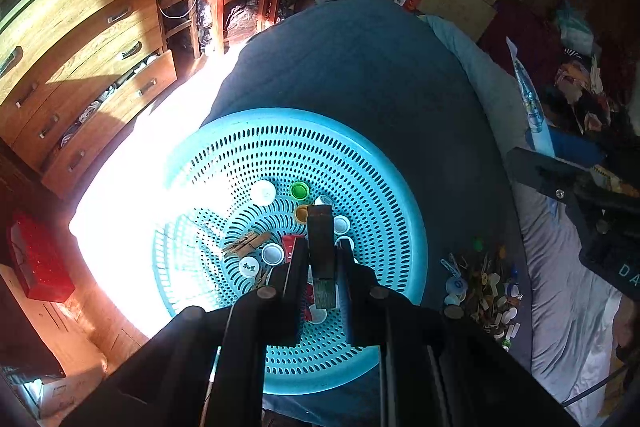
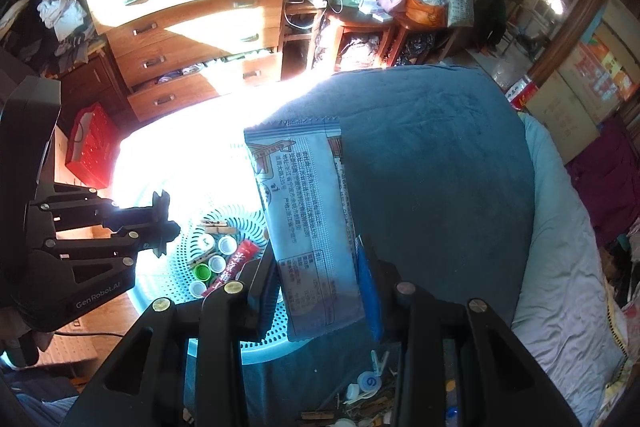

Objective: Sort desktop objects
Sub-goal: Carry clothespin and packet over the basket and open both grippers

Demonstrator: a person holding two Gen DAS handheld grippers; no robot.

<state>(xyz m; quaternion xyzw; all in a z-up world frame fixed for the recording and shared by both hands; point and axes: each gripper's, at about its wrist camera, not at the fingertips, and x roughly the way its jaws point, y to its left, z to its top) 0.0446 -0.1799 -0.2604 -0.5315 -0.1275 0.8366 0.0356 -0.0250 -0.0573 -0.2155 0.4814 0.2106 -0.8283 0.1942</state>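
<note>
- Clothespin [image 1: 321,253] sits clamped in the fully closed left tongs [image 1: 320,267], poised over the blue basket [image 1: 400,187] for dropping.
- Right tongs [image 2: 320,291], nearly closed, pinch a snack packet [image 2: 308,211] above the basket's near rim.
- Unsorted pile [image 1: 484,291] waits on the bed beside it.

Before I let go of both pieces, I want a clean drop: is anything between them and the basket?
Nothing visible. The left gripper holds its wooden clothespin and the right gripper its pale blue packet directly above the open basket.
</note>
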